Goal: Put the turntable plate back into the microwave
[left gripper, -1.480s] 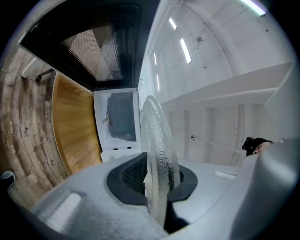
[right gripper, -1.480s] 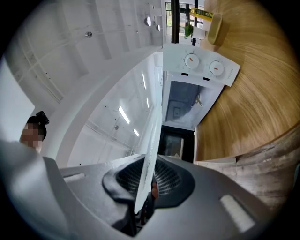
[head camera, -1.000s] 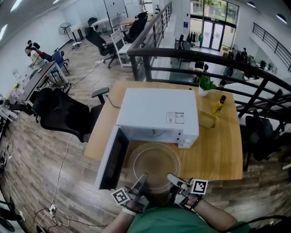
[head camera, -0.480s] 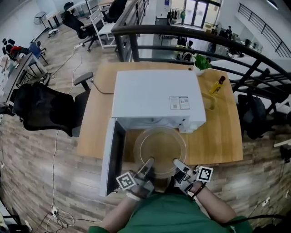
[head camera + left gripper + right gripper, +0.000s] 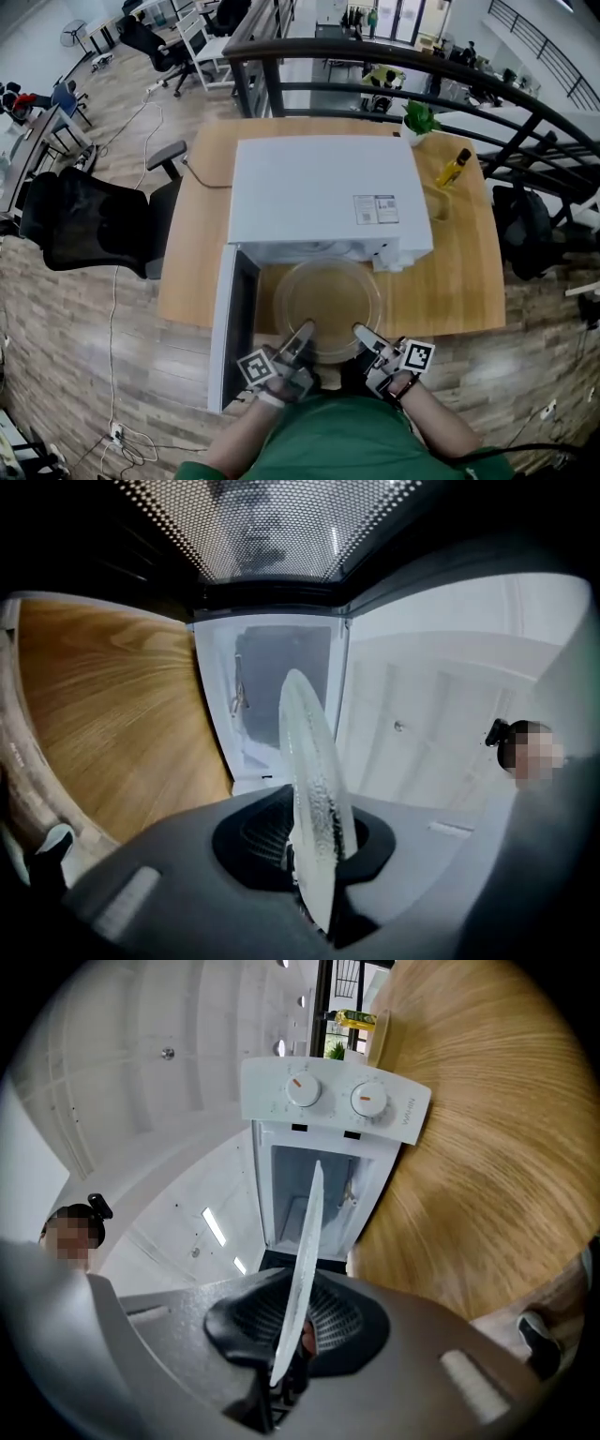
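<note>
Glass turntable plate (image 5: 328,298) held level just in front of the microwave (image 5: 323,197) mouth, with the door (image 5: 232,319) swung open at the microwave's left. Left claw (image 5: 303,336) and right claw (image 5: 364,336) are each pinched narrow on the plate's near rim (edge-on between the pads in both gripper views). Best, I judge: advance both claws together with the plate flat, clear the sill, then lower it centred inside the microwave.

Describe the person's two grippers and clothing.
The left gripper and right gripper each have grey tongs with black ribbed pads and carry a white cube with black square markers. The person wears a green top.
</note>
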Tool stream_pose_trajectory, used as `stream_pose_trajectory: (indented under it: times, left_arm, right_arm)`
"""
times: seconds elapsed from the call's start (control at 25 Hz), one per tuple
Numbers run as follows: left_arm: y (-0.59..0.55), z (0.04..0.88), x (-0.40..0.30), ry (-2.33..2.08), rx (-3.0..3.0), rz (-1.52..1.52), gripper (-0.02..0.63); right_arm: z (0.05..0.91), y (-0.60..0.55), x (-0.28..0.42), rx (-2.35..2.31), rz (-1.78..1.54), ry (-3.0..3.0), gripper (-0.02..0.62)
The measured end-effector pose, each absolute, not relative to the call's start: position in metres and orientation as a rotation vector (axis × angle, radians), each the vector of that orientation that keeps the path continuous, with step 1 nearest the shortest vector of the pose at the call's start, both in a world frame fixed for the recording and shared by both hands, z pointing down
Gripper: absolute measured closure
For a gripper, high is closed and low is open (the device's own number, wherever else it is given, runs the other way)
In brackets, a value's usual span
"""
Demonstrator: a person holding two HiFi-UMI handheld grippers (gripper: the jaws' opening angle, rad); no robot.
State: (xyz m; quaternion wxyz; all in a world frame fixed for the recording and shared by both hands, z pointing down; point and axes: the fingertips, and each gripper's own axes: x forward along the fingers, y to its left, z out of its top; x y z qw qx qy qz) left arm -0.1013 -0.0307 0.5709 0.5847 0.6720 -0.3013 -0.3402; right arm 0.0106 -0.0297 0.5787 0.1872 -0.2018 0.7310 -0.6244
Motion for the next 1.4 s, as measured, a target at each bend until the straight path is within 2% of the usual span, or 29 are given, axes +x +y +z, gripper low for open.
stream_pose_trajectory:
  times: [0.52,1.4]
  left_arm:
    - [-0.063,0.605,-0.096,-0.8,1.492,-0.834,0.561]
    - [-0.123,0.647,-0.123,-0.829,1.485,-0.83,0.554]
  right_arm:
    - [0.609,-0.073,0.016,-0.517,-1.837,2.068,0.546]
    - [0.649,-0.133,-0.013,-0.537,-1.869,2.1,0.545]
